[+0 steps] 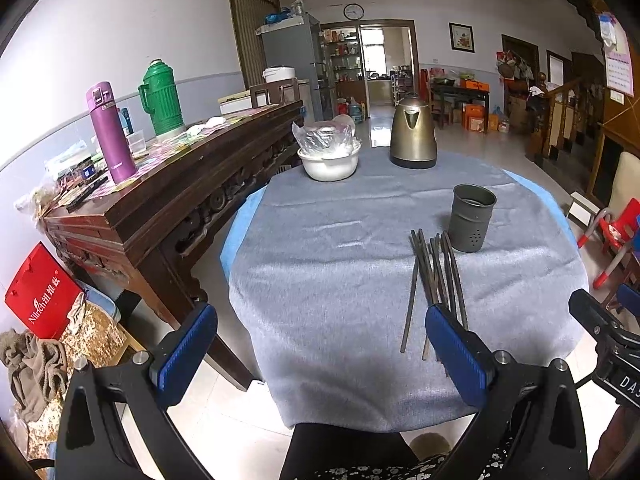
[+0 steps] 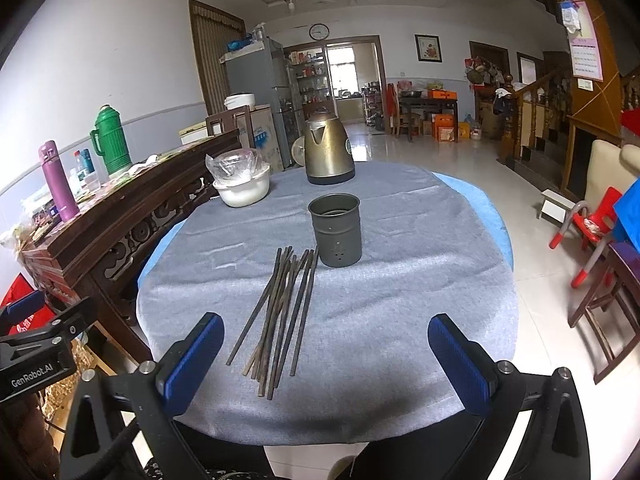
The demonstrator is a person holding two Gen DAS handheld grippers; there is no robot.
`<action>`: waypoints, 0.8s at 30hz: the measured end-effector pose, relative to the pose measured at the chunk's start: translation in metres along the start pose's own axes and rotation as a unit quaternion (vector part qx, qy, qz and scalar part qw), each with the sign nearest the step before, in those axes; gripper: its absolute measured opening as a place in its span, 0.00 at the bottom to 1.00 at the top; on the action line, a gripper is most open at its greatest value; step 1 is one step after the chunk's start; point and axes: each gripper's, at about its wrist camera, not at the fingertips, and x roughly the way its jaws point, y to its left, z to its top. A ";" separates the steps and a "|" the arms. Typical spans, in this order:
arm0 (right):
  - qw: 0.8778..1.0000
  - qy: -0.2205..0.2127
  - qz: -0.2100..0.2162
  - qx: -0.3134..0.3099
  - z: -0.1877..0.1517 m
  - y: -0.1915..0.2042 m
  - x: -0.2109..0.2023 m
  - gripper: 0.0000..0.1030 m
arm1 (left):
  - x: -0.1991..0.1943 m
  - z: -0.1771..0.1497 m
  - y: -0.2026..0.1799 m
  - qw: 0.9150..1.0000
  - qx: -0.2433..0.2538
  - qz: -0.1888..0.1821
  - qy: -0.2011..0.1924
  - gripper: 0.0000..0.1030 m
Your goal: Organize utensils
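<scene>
left gripper (image 1: 316,344) is spread wide with nothing in it above the near edge of the grey tablecloth (image 2: 420,272), then the loose bunch of dark chopsticks (image 2: 282,312) lying flat just beside the upright metal holder (image 2: 336,230), then right gripper (image 2: 326,354) equally wide and empty.

Round table (image 2: 400,280): chopsticks (image 2: 280,312) lie in a loose bundle near the front edge. Holder cup (image 2: 336,230) stands upright just behind their far tips, slightly right. Kettle (image 2: 328,152) behind the cup at the far edge. Bowl (image 2: 242,188) left of the kettle. Sideboard (image 2: 120,216) left of the table.
</scene>
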 end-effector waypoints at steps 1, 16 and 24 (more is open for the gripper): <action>1.000 0.001 0.001 0.000 0.000 0.000 0.001 1.00 | 0.000 0.000 0.000 1.000 0.000 -0.001 0.001 1.00; 1.000 0.006 0.006 0.003 -0.002 0.000 0.002 1.00 | 0.000 -0.002 -0.001 1.000 0.004 0.000 0.000 1.00; 1.000 0.009 0.006 0.008 -0.002 0.001 0.004 1.00 | 0.000 -0.003 -0.001 1.000 0.003 -0.001 0.002 1.00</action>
